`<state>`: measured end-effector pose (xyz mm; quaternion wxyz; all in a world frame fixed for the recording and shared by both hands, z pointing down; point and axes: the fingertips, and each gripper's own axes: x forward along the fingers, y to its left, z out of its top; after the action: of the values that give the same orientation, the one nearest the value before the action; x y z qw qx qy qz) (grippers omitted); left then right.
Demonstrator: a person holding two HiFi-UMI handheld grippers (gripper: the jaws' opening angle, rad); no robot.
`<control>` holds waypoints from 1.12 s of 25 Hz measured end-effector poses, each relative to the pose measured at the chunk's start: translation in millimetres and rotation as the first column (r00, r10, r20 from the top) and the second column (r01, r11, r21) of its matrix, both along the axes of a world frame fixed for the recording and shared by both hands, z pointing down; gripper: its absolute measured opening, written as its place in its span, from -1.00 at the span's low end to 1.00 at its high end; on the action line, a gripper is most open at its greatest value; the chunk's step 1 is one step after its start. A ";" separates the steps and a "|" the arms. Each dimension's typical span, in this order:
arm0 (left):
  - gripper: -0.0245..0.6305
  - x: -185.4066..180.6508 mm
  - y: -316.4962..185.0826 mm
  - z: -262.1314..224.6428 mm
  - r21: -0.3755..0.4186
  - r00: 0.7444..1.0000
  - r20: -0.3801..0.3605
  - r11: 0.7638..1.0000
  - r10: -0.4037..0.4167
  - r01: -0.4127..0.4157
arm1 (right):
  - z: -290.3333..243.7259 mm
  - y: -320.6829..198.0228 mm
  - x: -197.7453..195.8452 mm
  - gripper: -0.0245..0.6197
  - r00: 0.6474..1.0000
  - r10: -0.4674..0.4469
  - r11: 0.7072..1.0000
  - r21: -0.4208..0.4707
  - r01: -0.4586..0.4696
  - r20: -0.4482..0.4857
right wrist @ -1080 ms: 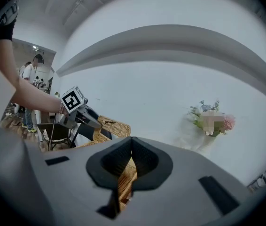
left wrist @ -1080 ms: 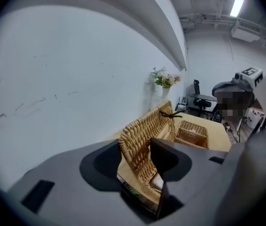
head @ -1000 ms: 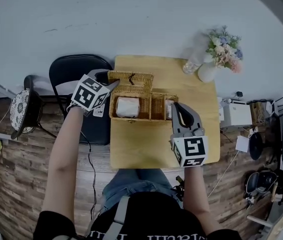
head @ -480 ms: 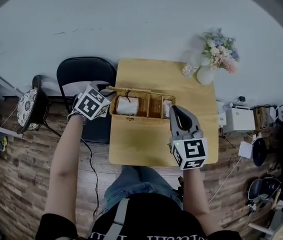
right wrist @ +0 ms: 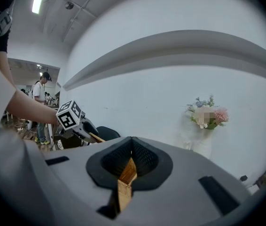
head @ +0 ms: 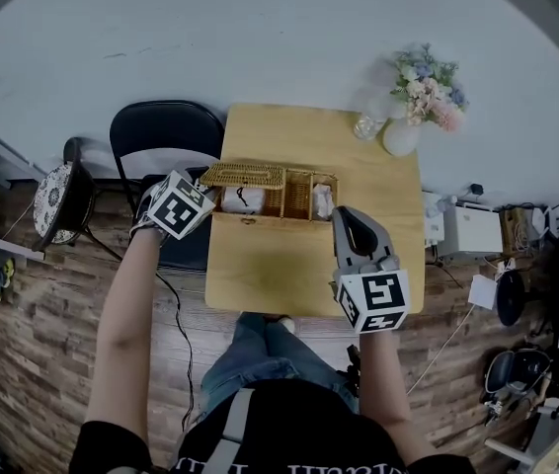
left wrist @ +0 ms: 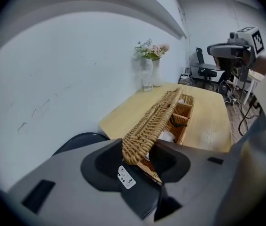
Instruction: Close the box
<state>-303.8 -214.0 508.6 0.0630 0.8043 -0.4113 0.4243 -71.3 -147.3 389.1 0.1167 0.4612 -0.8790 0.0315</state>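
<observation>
"Wicker box [head: 294,203], where does it sit?"

"On the wooden table [head: 260,275], in the far half. Its left end reaches the table's left edge, and its long side runs along the far edge."

"And the lid [head: 245,175]?"

"Tilted over the box's left part, not flat on the rim. The left gripper view shows a gap under it (something white [head: 241,198] lies in that compartment). The compartments toward the right end stand uncovered."

"What does the left gripper [head: 208,184] do?"

"It reaches in from the table's left edge. Its jaws have just been closing, and they clamp the lid's left end between them."

"The right gripper [head: 343,215]?"

"It comes in from the table's near side at the box's right end. Its own view shows the jaws drawn close together, pinching a thin strip of the wicker wall."

"Anything else on the table?"

"A vase of flowers [head: 401,134] and a glass [head: 363,126] stand at the far right corner, well apart from the box. A black chair [head: 156,131] stands just beside the table's left edge."
</observation>
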 end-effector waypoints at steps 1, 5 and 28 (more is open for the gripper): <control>-0.41 1.0 2.6 1.2 -0.006 1.000 0.006 1.000 -0.002 0.002 | 0.7 0.6 2.6 -0.88 1.000 0.001 1.000 -0.004 -0.001 0.005; -0.41 3.8 17.0 9.5 -0.029 0.997 0.075 0.999 0.022 -0.019 | 0.7 5.8 6.1 -0.88 1.000 -0.008 1.000 -0.006 0.008 0.018; -0.10 14.5 65.5 16.6 -0.070 0.972 0.204 0.992 0.119 -0.107 | 4.7 37.8 4.1 -0.88 0.998 -0.001 1.000 0.001 0.001 0.062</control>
<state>-289.2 -148.5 525.2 0.0188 0.7756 -0.3564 0.5206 -67.2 -109.6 393.7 0.0889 0.4596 -0.8825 0.0452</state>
